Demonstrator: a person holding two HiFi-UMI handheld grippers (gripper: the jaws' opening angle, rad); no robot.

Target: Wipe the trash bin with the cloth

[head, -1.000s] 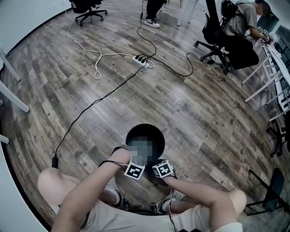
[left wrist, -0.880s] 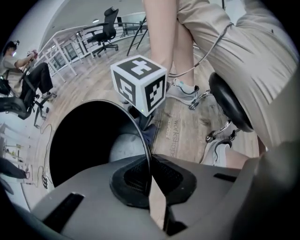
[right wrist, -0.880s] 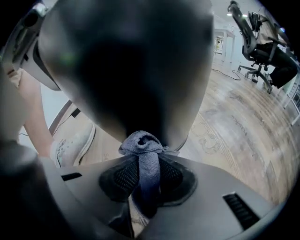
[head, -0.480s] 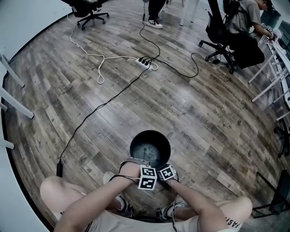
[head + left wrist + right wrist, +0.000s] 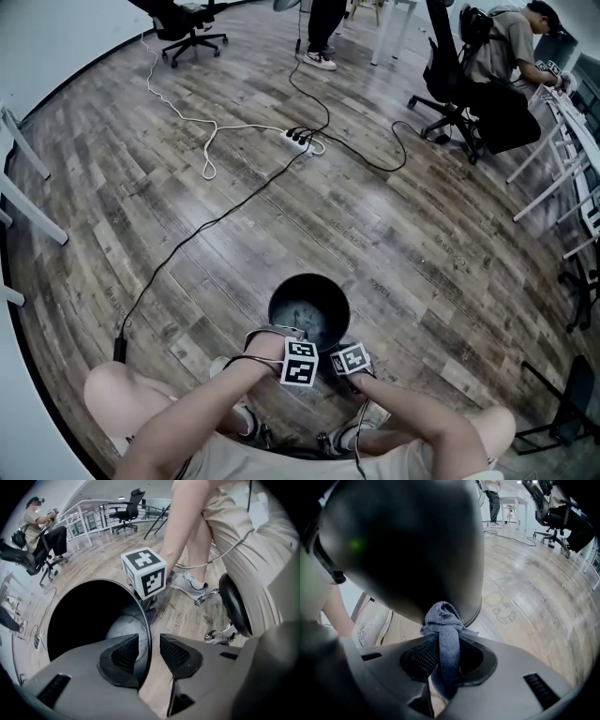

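left gripper [image 5: 149, 641]: jaws have just been opening and now stand at a medium gap. The trash bin [image 5: 79, 620] rim runs between them, one jaw inside and one outside. There's a visible gap on the outer pad, so I read it as straddling the rim, not clamping it.

The bin is upright on the wood floor [image 5: 422, 234], right in front of the person's knees, with both grippers at its near edge. The inside looks empty apart from a pale sheen on the bottom.

right gripper [image 5: 443, 656]: closed on the grey-blue cloth [image 5: 447, 639]. The cloth's bunched head pokes out past the jaw tips and looks to be against the bin's outer wall, low down near the base edge. The left gripper view agrees: the right gripper's marker cube [image 5: 144, 573] is just outside the rim, with a sneaker [image 5: 187, 581] beyond it.

What it means, as I judge it:
- The bin has just lost its brace. It's a light bin on a smooth floor, so pushing the cloth on the wall may slide or tip it.
- The left gripper probably needs to re-grip the rim, maybe further round to turn a fresh section towards the cloth.
- The wipe is somewhere mid-task on the outer wall. I can't tell how much of the wall is done.
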